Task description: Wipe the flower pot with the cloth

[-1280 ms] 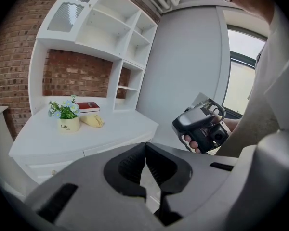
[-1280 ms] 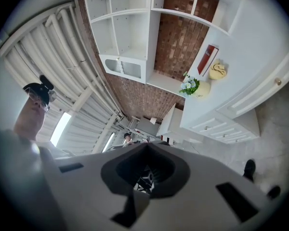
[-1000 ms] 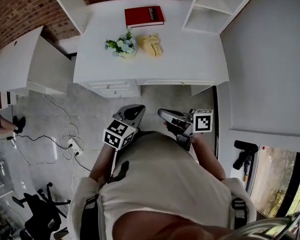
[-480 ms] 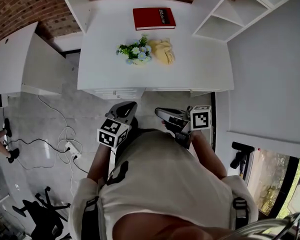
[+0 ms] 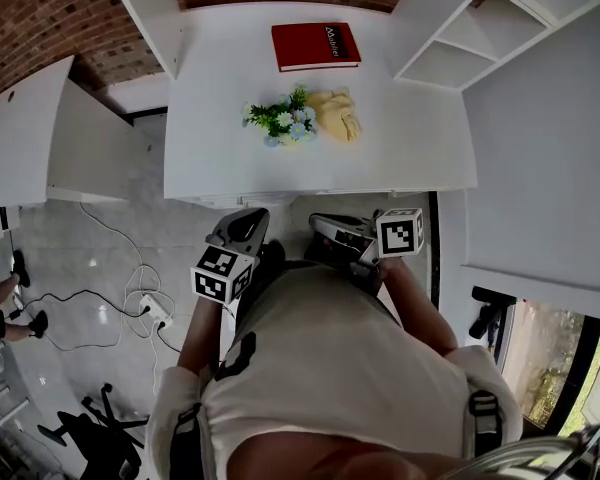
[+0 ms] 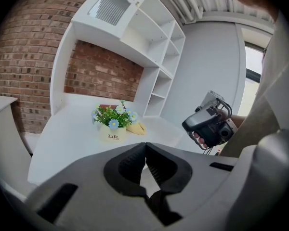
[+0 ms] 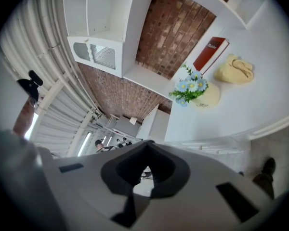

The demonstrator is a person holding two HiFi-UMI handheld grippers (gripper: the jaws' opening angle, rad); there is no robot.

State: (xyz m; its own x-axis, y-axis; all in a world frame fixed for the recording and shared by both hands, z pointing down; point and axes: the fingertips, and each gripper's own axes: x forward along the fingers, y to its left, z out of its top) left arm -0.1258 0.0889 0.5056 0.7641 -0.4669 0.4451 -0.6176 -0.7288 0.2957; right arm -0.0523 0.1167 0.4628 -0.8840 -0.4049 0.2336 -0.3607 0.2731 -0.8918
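Note:
A small cream flower pot (image 5: 283, 126) with green leaves and blue and white flowers stands mid-desk; it shows too in the left gripper view (image 6: 112, 127) and the right gripper view (image 7: 200, 93). A crumpled yellow cloth (image 5: 338, 114) lies right beside it, on its right (image 6: 136, 127) (image 7: 236, 70). My left gripper (image 5: 242, 225) and right gripper (image 5: 325, 227) hang short of the desk's front edge, both shut with nothing between the jaws (image 6: 145, 150) (image 7: 145, 160). Neither touches the pot or the cloth.
A red book (image 5: 315, 46) lies at the back of the white desk (image 5: 220, 158). White shelving (image 5: 450, 38) rises at the right, a white panel (image 5: 150, 13) at the left. Drawers (image 5: 235, 200) sit under the desk front. Cables and a power strip (image 5: 150, 313) lie on the floor.
The desk, pot and cloth have drawn nearer and lower in the head view as I moved toward them. Both grippers advanced toward the desk edge and stayed shut.

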